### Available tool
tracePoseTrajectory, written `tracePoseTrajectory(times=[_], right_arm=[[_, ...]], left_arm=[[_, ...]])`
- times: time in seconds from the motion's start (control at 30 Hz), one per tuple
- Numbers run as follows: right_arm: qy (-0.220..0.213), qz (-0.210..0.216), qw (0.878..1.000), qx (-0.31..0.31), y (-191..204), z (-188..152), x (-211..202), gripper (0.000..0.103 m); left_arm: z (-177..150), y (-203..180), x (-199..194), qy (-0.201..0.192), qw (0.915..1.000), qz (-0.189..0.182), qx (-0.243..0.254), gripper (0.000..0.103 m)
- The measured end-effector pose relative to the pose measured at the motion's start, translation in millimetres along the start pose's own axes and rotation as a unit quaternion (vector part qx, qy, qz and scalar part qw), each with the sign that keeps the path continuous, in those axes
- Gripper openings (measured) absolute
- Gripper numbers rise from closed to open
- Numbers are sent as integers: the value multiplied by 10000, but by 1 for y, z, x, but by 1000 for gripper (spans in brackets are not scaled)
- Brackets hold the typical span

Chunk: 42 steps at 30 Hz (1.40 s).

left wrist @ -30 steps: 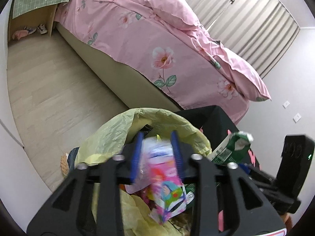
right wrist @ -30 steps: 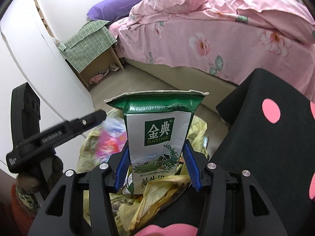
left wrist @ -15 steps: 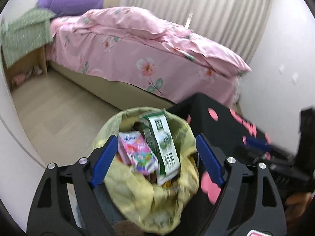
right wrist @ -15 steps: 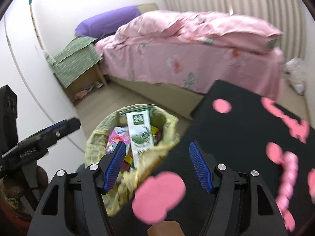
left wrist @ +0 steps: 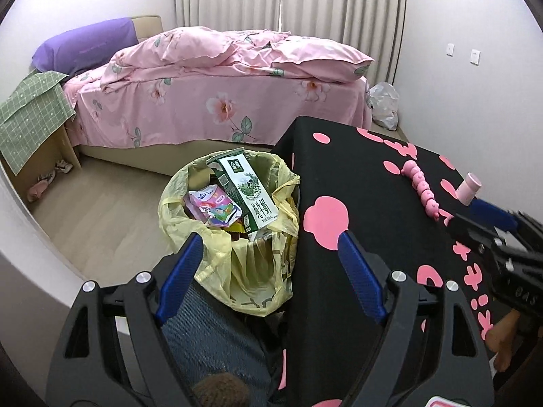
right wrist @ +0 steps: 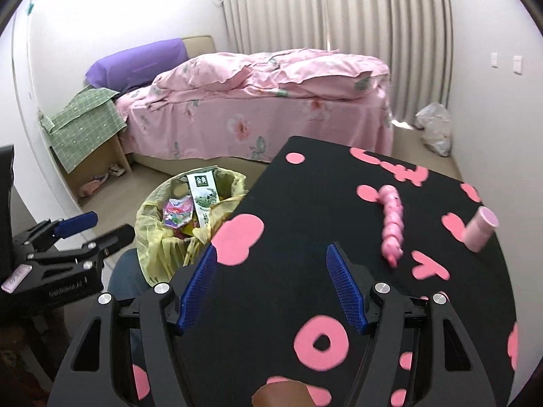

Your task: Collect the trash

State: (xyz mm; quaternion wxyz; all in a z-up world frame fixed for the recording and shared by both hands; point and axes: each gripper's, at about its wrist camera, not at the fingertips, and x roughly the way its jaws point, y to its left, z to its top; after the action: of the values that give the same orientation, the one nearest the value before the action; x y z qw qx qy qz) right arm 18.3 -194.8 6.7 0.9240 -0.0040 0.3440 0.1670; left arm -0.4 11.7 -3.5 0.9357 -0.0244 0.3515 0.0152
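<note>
One milk carton (left wrist: 246, 192) aslant, top toward bed (left wrist: 220, 101).

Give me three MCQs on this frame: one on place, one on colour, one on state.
1. Where is the green milk carton?
A. on the table
B. in the lined bin
C. on the bed

2. What colour is the bin liner?
A. yellow
B. black
C. blue

3. How is the right hand-held gripper?
A. shut on the carton
B. shut, empty
C. open, empty

Key: 1 B, the carton leans inside the bag beside a pink wrapper. 2 A, pale yellow plastic drapes over the rim. 3 C, its jaws stand apart above the black table with nothing between them.
</note>
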Motion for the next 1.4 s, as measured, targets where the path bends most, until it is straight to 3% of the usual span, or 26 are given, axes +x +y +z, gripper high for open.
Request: tracePoseTrajectory(times=[1.4], right_arm=[[-40, -53, 9998, 163, 0, -10, -11, 63]], left_arm=[[0, -4, -16, -95, 9999, 68, 73, 77]])
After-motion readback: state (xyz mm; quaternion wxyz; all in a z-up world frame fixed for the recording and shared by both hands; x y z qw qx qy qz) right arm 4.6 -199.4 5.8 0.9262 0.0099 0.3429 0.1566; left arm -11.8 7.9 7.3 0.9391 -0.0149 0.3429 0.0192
